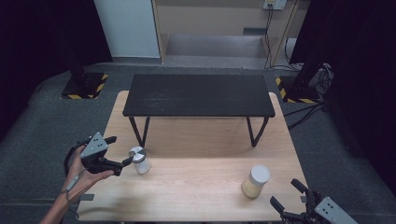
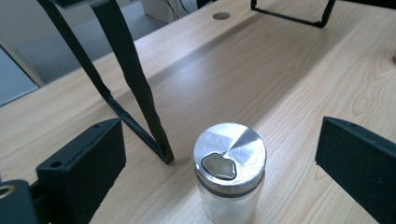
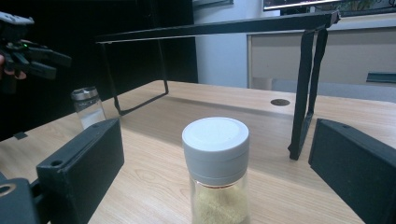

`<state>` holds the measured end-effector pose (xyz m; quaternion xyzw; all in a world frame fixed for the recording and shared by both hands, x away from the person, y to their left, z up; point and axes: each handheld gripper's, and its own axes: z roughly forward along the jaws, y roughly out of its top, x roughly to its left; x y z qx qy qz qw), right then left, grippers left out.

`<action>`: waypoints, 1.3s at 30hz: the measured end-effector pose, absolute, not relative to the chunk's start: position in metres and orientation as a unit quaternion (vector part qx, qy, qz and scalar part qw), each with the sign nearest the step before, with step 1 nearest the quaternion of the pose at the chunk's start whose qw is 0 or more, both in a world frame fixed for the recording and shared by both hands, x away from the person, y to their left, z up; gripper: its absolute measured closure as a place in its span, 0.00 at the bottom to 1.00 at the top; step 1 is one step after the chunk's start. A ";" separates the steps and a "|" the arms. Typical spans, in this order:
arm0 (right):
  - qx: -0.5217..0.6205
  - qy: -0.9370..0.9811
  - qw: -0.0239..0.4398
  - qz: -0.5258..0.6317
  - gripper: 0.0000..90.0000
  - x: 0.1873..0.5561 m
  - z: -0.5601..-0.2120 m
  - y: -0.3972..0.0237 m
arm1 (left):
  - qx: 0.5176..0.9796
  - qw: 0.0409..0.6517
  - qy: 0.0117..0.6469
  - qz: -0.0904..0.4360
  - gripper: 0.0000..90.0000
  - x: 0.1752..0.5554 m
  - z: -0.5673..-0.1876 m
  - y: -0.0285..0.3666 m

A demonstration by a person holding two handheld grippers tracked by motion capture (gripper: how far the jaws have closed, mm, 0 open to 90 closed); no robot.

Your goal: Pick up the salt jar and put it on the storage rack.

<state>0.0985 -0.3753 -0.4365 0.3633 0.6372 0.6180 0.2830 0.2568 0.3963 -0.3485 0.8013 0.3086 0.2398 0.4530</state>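
A small glass shaker [image 1: 139, 160] with a silver lid stands upright on the wooden table, near its left front. My left gripper [image 1: 120, 151] hovers just left of it and a little higher, open. In the left gripper view the shaker [image 2: 229, 172] stands ahead between the wide-apart jaws of my left gripper [image 2: 223, 140], untouched. A jar [image 1: 256, 181] with a white lid and yellowish powder stands at the right front. My right gripper [image 1: 285, 192] is open just short of it. In the right gripper view the jar [image 3: 215, 168] stands ahead of my right gripper [image 3: 217, 140], centred between its jaws.
A low black shelf [image 1: 198, 94] on thin metal legs spans the back half of the table [image 1: 196, 191]. One leg [image 2: 140, 93] stands close behind the shaker. The right gripper view also shows the shaker [image 3: 88, 109] and the left gripper [image 3: 28, 58] farther off.
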 end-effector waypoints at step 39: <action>0.366 0.635 0.278 0.621 0.04 0.100 -0.439 -0.376 | 0.802 0.467 0.310 0.206 0.36 0.287 -0.411 0.382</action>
